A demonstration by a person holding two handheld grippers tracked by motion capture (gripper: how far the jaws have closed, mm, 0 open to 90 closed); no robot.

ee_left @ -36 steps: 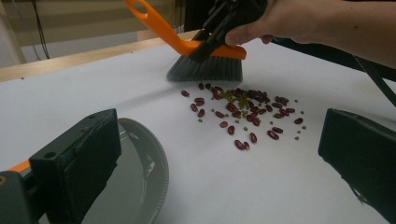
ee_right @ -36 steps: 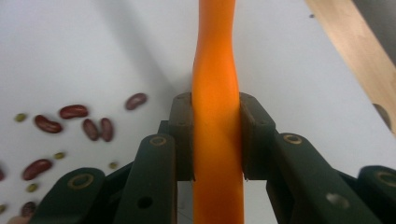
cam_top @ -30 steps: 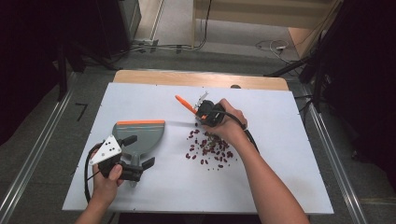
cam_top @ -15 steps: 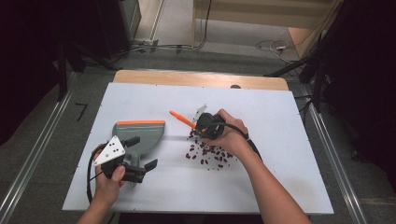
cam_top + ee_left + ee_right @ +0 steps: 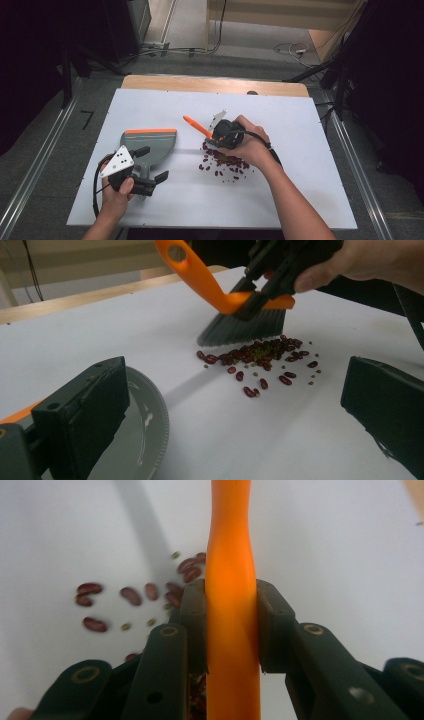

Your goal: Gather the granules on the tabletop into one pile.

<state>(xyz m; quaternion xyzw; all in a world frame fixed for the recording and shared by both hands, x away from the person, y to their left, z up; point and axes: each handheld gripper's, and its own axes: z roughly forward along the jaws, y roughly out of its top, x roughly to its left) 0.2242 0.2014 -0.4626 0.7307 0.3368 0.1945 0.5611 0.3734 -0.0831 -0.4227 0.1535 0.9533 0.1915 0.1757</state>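
One dustpan, one hand brush, one scatter of beans on the white desk [image 5: 310,165].

At the left, the left gripper [image 5: 150,181] hung open and empty just beside the grey dustpan [image 5: 150,145]. Right of it lay red beans [image 5: 225,162], too many and too small to count. The right gripper [image 5: 220,137] was clamped on the orange brush [image 5: 235,300], bristles at the pile's far edge, partly hidden by the hand.
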